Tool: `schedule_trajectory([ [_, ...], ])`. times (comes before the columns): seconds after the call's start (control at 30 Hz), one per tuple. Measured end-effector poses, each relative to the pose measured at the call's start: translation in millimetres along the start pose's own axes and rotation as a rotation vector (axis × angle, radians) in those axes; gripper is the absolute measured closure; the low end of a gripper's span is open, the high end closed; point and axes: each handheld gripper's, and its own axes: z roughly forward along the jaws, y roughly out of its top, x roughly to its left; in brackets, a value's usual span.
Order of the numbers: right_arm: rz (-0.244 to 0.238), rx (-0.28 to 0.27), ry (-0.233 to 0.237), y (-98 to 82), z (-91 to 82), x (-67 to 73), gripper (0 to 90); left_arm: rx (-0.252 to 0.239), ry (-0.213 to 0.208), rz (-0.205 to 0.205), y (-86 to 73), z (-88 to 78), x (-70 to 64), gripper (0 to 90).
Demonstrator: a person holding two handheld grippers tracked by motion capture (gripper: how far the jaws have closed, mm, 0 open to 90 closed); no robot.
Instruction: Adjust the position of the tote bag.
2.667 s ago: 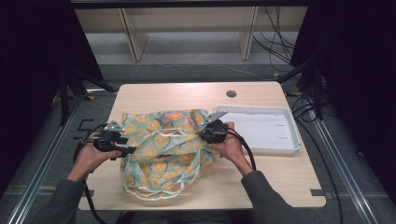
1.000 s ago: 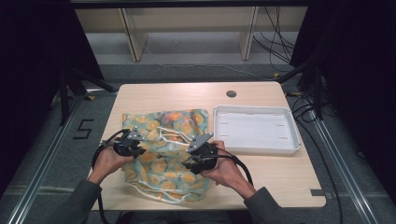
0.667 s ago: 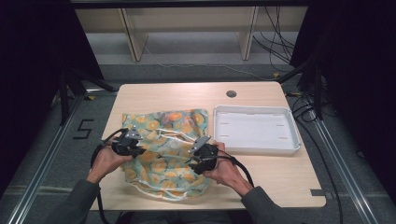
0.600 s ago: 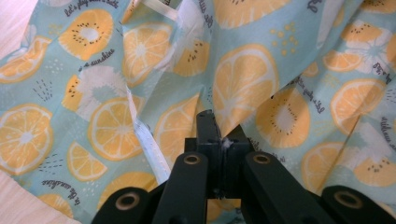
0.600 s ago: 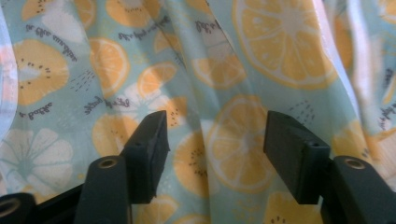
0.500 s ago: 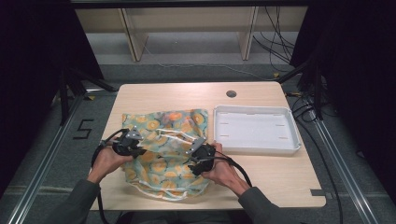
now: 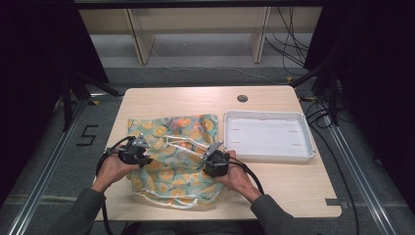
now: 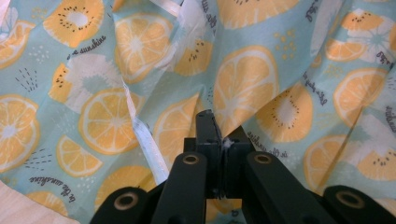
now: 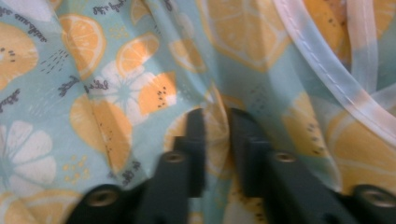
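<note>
High view: crumpled citrus-print cloth (image 7: 176,156)

The person wears grey long sleeves (image 7: 80,215), which end just short of the wrists. Each hand carries a black gripper, the left gripper (image 7: 133,152) and the right gripper (image 7: 215,161), each topped by a grey three-cornered plate and trailing a black cable back past the wrist. In the gripper views, the black jaws rise from flat link arms fixed with round, brass-ringed pivot screws.
</note>
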Motion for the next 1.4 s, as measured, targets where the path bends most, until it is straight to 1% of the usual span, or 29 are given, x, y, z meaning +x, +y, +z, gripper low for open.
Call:
schedule_trajectory([
  [0.03, -0.005, 0.008, -0.002, -0.2, -1.6, -0.8, 90.0, 0.012, -0.004, 0.017, 0.3, -1.7, 1.1, 88.4],
  [0.07, 0.007, -0.004, 0.0, -0.1, -2.8, 0.5, 90.0, 0.001, -0.002, 0.0, 0.0, -1.2, 0.3, 88.5],
  [0.1, 0.004, -0.009, 0.007, 1.6, -6.1, 0.9, 90.0, 0.014, -0.014, 0.003, 0.1, -4.0, 0.2, 88.7],
  [0.13, -0.021, -0.017, 0.017, 4.4, -10.5, 0.4, 90.0, 0.025, -0.019, 0.034, 0.4, -7.3, 1.3, 88.8],
  [0.2, -0.004, -0.046, 0.032, 9.6, -23.7, 5.5, 90.0, -0.009, -0.01, 0.01, -0.6, -11.0, -1.8, 89.1],
  [0.23, -0.001, -0.068, 0.046, 12.3, -31.9, 8.2, 90.0, 0.0, -0.02, 0.021, -0.1, -15.5, -2.3, 89.1],
  [0.27, -0.035, -0.101, 0.066, 15.3, -39.8, 8.8, 90.0, -0.007, -0.019, 0.027, -0.5, -19.4, -3.4, 89.2],
  [0.3, -0.029, -0.126, 0.077, 17.2, -48.3, 12.8, 90.0, -0.02, -0.026, 0.03, -0.8, -23.1, -4.7, 89.3],
  [0.4, -0.043, -0.169, 0.115, 22.2, -73.1, 19.0, 90.0, -0.021, -0.037, 0.046, 0.2, -38.1, -9.2, 89.4],
  [0.47, -0.057, -0.208, 0.119, 24.7, -86.4, 21.8, 90.0, -0.034, -0.055, 0.061, 1.2, -48.7, -12.9, 89.4],
  [0.5, -0.048, -0.217, 0.134, 25.1, -92.9, 23.8, 90.0, -0.032, -0.06, 0.08, 2.2, -55.0, -13.8, 89.4],
  [0.53, -0.055, -0.239, 0.143, 26.1, -98.2, 23.9, 90.0, -0.032, -0.06, 0.08, 2.2, -55.0, -13.8, 89.4],
  [0.57, -0.051, -0.249, 0.158, 26.7, -104.5, 24.5, 90.0, -0.047, -0.077, 0.099, 4.4, -66.3, -16.3, 89.4],
  [0.63, -0.059, -0.27, 0.17, 27.8, -109.2, 24.9, 90.0, -0.059, -0.083, 0.094, 5.5, -71.8, -18.2, 89.4],
  [0.67, -0.054, -0.304, 0.185, 30.2, -121.0, 24.7, 90.0, -0.091, -0.105, 0.107, 9.1, -84.8, -20.8, 89.4],
  [0.77, -0.054, -0.325, 0.177, 33.0, -130.9, 21.1, 90.0, -0.113, -0.112, 0.103, 12.4, -93.7, -22.5, 89.3],
  [0.8, -0.038, -0.353, 0.151, 34.7, -135.2, 15.1, 90.0, -0.13, -0.109, 0.109, 17.4, -98.5, -20.3, 89.3],
  [0.87, -0.028, -0.357, 0.111, 35.7, -135.4, 5.6, 90.0, -0.137, -0.099, 0.077, 22.3, -96.2, -15.3, 89.4],
  [0.9, -0.028, -0.357, 0.111, 35.7, -135.4, 5.6, 90.0, -0.137, -0.099, 0.077, 22.3, -96.2, -15.3, 89.3],
  [0.93, -0.013, -0.352, 0.072, 36.2, -133.4, -0.6, 90.0, -0.14, -0.092, 0.063, 25.6, -91.4, -10.0, 89.3],
  [1.03, 0.041, -0.342, 0.0, 38.2, -116.4, -23.3, 90.0, -0.145, -0.088, 0.019, 33.7, -73.3, 3.7, 89.3],
  [1.07, 0.057, -0.319, -0.022, 38.3, -111.4, -30.3, 90.0, -0.134, -0.079, 0.01, 35.8, -65.9, 9.0, 89.3],
  [1.13, 0.055, -0.285, -0.074, 38.2, -94.1, -42.0, 90.0, -0.116, -0.062, -0.013, 38.7, -49.6, 19.0, 89.3],
  [1.17, 0.083, -0.265, -0.078, 36.0, -81.1, -50.0, 90.0, -0.108, -0.054, -0.03, 39.3, -40.2, 22.4, 89.4],
  [1.23, 0.084, -0.258, -0.09, 34.8, -75.1, -53.0, 90.0, -0.074, -0.044, -0.039, 39.2, -22.4, 26.7, 89.3],
  [1.27, 0.065, -0.222, -0.108, 33.2, -68.4, -57.9, 90.0, -0.054, -0.045, -0.034, 38.9, -15.0, 28.2, 89.3],
  [1.33, 0.079, -0.201, -0.13, 30.5, -57.6, -60.1, 90.0, -0.02, -0.036, -0.034, 37.1, -0.6, 29.8, 89.3],
  [1.37, 0.079, -0.173, -0.132, 27.3, -48.7, -61.9, 90.0, -0.011, -0.04, -0.047, 35.5, 6.1, 30.1, 89.3],
  [1.4, 0.079, -0.173, -0.132, 27.3, -48.7, -61.9, 90.0, 0.008, -0.04, -0.029, 34.1, 10.7, 31.6, 89.3],
])
